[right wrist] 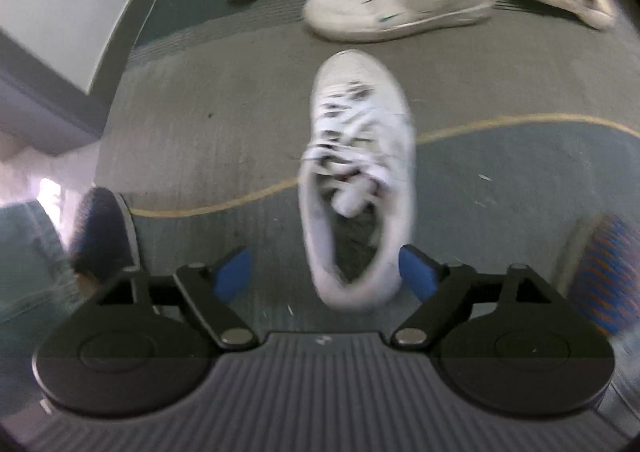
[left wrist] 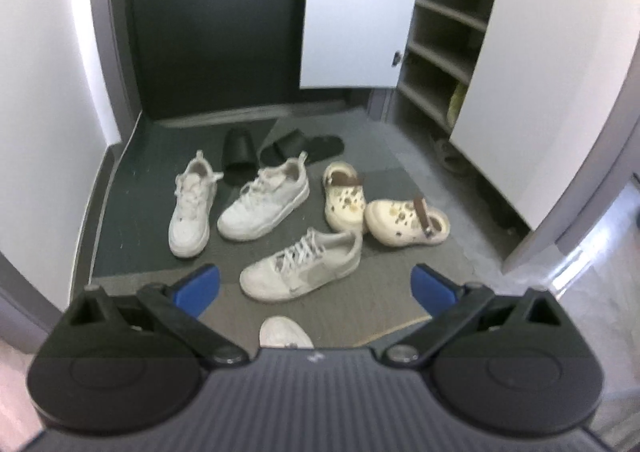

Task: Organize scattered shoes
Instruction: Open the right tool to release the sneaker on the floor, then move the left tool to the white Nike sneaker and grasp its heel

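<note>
Shoes lie scattered on the floor (left wrist: 120, 188), one white sneaker (right wrist: 356, 172) seen lengthwise just ahead of the right gripper (right wrist: 324, 272), heel between its parted, empty fingers, while the left gripper (left wrist: 316, 288), likewise spread, is held farther back.

Both the left gripper (left wrist: 316, 286) and right gripper (right wrist: 322, 272) hold their jaws wide apart.

Grey entry floor (left wrist: 132, 188) carrying four white sneakers (left wrist: 302, 266), two cream clogs (left wrist: 344, 198), black slides (left wrist: 239, 156); open shoe cabinet shelves (left wrist: 444, 16) holding few shoes.
</note>
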The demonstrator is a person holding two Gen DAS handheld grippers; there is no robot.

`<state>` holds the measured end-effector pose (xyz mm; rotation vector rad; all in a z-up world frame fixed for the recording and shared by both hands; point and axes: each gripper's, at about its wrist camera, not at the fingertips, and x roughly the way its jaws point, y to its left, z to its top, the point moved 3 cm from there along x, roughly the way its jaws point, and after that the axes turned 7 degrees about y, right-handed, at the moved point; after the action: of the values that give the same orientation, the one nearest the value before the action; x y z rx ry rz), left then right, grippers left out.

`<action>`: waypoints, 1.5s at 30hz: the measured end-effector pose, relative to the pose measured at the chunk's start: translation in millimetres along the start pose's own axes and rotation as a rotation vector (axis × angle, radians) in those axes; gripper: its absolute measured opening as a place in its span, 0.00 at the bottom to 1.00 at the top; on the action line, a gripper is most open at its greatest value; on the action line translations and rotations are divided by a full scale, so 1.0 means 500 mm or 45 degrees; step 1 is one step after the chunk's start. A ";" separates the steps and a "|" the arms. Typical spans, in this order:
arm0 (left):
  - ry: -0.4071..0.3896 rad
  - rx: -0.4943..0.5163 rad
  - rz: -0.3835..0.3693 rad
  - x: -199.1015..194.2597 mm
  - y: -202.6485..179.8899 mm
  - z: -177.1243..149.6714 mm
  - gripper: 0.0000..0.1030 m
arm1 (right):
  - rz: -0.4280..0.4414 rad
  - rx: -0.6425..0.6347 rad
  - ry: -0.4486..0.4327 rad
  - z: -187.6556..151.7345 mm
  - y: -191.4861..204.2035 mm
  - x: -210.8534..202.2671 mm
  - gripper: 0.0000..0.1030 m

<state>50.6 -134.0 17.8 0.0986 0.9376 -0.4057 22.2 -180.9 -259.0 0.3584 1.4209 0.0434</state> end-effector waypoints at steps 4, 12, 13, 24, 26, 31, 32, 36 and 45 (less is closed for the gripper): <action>-0.021 -0.071 -0.058 -0.032 0.031 0.015 1.00 | 0.027 0.095 -0.050 -0.021 -0.047 -0.166 0.89; -0.031 -0.194 -0.006 -0.026 0.110 0.073 1.00 | -0.143 0.085 -0.264 -0.008 -0.050 -0.440 0.89; -0.025 -0.199 0.008 -0.019 0.116 0.082 1.00 | -0.165 0.103 -0.329 0.004 -0.052 -0.473 0.89; 0.144 -0.046 0.127 0.188 0.086 0.158 1.00 | 0.073 0.414 -0.743 0.111 -0.108 -0.609 0.90; 0.208 -0.073 0.123 0.261 0.075 0.158 1.00 | 0.097 0.454 -0.807 0.118 -0.121 -0.599 0.89; 0.355 -0.140 0.094 0.429 0.066 0.133 1.00 | 0.274 0.564 -0.733 0.111 -0.154 -0.553 0.89; 0.377 -0.141 0.091 0.462 0.065 0.126 1.00 | 0.298 0.563 -0.717 0.110 -0.154 -0.547 0.89; 0.450 -0.150 0.153 0.633 0.068 0.092 1.00 | 0.384 0.598 -0.562 0.117 -0.156 -0.501 0.89; 0.520 -0.369 0.109 0.861 0.090 0.070 0.97 | 0.516 0.808 -0.566 0.132 -0.191 -0.480 0.89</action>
<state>319.5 -229.0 -309.8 -0.0455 1.3801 -0.1674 31.1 -343.5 -48.0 1.1063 0.8743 -0.1543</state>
